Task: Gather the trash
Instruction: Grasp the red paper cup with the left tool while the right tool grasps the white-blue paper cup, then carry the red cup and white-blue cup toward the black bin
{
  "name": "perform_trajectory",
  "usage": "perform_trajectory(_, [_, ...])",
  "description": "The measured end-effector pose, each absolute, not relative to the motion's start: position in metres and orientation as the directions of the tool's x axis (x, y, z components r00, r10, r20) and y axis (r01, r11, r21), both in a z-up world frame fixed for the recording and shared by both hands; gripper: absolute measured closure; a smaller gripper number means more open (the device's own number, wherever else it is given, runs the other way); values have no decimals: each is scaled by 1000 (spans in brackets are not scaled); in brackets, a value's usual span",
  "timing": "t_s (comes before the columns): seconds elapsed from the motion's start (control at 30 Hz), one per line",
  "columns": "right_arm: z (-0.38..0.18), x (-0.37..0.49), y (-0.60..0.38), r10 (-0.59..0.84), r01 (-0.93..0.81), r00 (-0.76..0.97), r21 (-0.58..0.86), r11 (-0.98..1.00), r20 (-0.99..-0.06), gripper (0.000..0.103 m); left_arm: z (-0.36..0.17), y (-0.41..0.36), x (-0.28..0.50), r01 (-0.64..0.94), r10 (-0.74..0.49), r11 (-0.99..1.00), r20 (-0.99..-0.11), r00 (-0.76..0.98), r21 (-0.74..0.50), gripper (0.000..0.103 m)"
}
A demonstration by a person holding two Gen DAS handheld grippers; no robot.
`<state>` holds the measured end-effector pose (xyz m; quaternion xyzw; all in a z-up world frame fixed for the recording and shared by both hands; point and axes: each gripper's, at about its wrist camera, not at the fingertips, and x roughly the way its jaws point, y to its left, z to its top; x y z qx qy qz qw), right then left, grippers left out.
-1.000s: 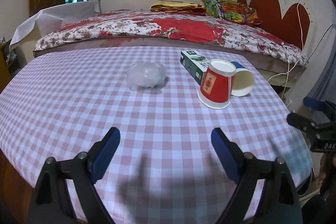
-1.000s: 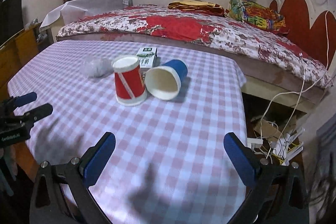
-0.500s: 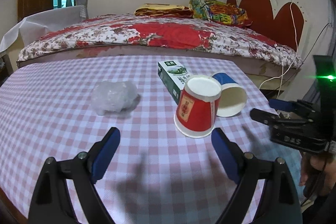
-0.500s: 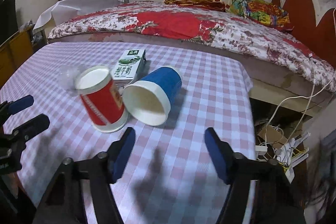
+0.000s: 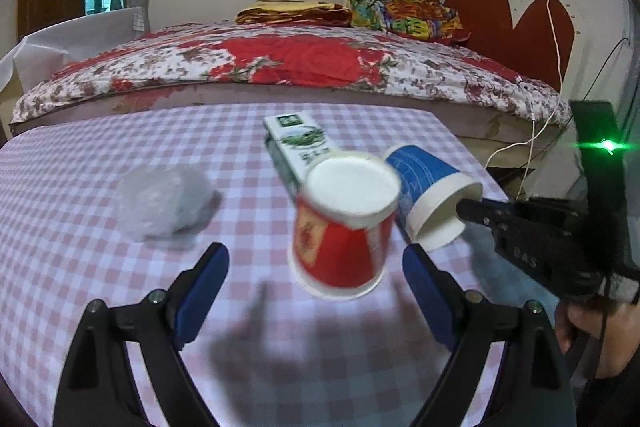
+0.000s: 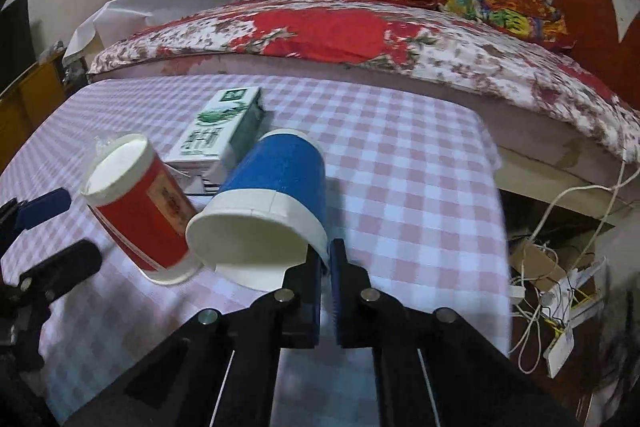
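Your right hand-held gripper (image 6: 329, 269) has its two pads pressed together on the white rim of the blue cup (image 6: 276, 183), one pad inside the mouth and one outside. The cup lies on its side on the checked tabletop (image 6: 408, 187), in the centre of the right wrist view, with its mouth turned toward you. A paper rim is thin and soft, so I think you should keep the squeeze gentle; a hard pinch can fold the wall and the cup may slip out. Lift it straight up before you carry it away.

Take care of the red cup (image 6: 140, 203). It stands upside down just beside the blue cup at the left of this frame, it looks tilted, and its picture is blurred, so it may be rocking. I cannot tell if the two cups touch. If you swing the blue cup to the left, you will probably push the red one over.

Your left hand-held gripper (image 5: 316, 275) is wide apart and holds nothing. In its view the red cup (image 5: 344, 223) is at the centre, just ahead of the blue pads and between their lines. Come down around the cup's body and close slowly. The milk carton (image 5: 300, 147) lies behind the cups, and the crumpled plastic wrap (image 5: 164, 199) is at the middle left, well apart; these can wait.
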<state>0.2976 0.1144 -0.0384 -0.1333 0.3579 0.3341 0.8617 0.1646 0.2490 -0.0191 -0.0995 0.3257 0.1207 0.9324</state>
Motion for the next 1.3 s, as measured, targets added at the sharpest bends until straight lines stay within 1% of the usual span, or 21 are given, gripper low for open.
perform_trajectory(0.2, [-37,306,99,454,-625,550,15,781,-701,99,-18,245,182,-300,170,948,-620,766,-110,15])
perform_trajectory(0.23, [-36,308,95,450,-613,554,22,790,-701,99,-19,248,184,-303,169,946,-624,763,-115,18])
perform_trajectory(0.3, [-36,310,88,445,-594,559,37,804,-700,99,-21,250,187,-297,156,946,-627,763,-127,31])
perform_trajectory(0.33, [-36,310,86,447,-589,558,45,807,-699,99,-22,252,188,-281,133,949,-627,768,-143,43])
perform_trajectory(0.77, [-29,289,62,463,-584,563,67,809,-684,99,-12,237,170,-273,152,956,-619,770,-104,44])
perform_trajectory(1.13, [-9,256,37,489,-582,581,87,808,-650,100,8,215,145,-233,124,966,-592,796,-111,44])
perform_trajectory(1.3, [2,239,23,494,-572,609,89,816,-621,100,17,206,133,-221,121,969,-579,807,-106,44])
